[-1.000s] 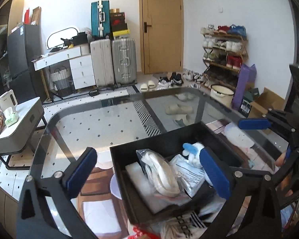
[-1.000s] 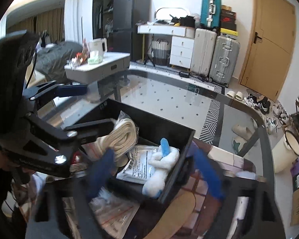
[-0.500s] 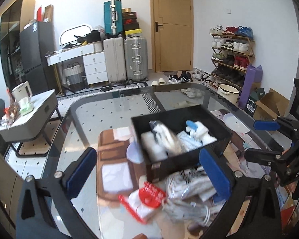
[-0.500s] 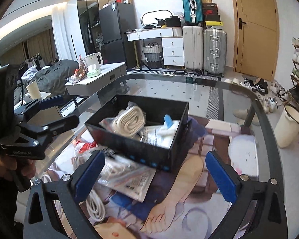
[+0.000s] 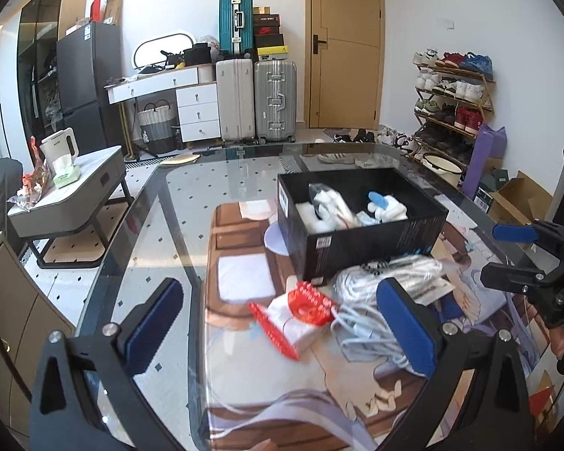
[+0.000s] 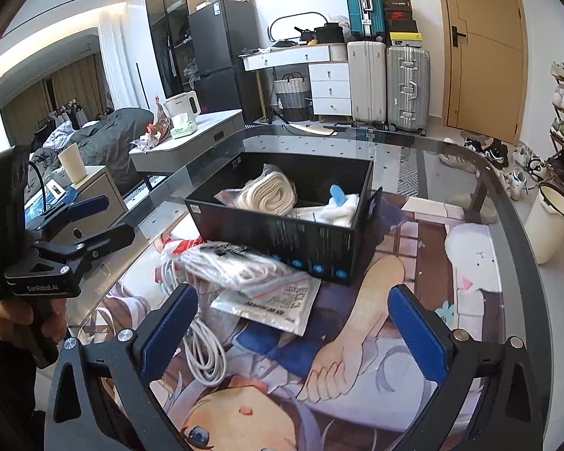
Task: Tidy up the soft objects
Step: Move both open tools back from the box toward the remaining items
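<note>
Both your grippers, left gripper (image 5: 282, 323) and right gripper (image 6: 293, 327), gape wide and empty, the right's jaws just opened. Black box (image 6: 282, 233) sits mid-table, holding bagged items; loose bagged cable (image 6: 229, 267) waits against its near wall.

Suitcases (image 5: 257, 101), shoe rack (image 5: 453, 101), kettle (image 6: 182, 103)
</note>
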Demonstrator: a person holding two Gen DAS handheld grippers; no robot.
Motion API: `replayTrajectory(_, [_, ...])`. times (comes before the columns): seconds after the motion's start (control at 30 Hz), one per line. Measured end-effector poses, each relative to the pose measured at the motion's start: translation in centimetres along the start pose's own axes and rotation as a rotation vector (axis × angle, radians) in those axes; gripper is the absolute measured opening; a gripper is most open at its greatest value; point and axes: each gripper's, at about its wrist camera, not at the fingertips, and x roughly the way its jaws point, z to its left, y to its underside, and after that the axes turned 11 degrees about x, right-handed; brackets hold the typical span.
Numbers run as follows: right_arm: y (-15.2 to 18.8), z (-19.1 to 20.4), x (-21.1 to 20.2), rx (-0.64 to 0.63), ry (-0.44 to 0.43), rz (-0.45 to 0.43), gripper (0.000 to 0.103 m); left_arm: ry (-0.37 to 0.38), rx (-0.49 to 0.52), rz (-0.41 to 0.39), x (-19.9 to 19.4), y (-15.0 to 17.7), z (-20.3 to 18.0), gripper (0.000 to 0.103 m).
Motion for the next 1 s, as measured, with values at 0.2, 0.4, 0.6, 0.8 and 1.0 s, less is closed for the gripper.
replayTrajectory(0.2, [1.0,0.5,0.5,0.019,-0.003,0.023,0.102,-0.001,0.029,0.000,-0.3,0.7,-0.6,0.103])
replayTrajectory(0.4, [2.2,1.3,1.0,0.022,-0.011,0.047,0.102,0.019,0.016,0.008,-0.3,1.1,-0.8,0.103])
replayTrajectory(0.6, [3.2,2.4,1.4,0.024,-0.015,0.063,0.102,0.027,0.006,0.019,-0.2,2.1,-0.8,0.103])
replayTrajectory(0.8, [4.1,3.3,2.6,0.028,-0.052,0.096,0.102,0.022,0.005,0.032,-0.3,2.4,-0.3,0.103])
replayTrajectory(1.0, [4.8,4.6,4.1,0.008,-0.080,0.123,0.102,-0.002,-0.008,0.029,-0.5,2.3,0.4,0.103])
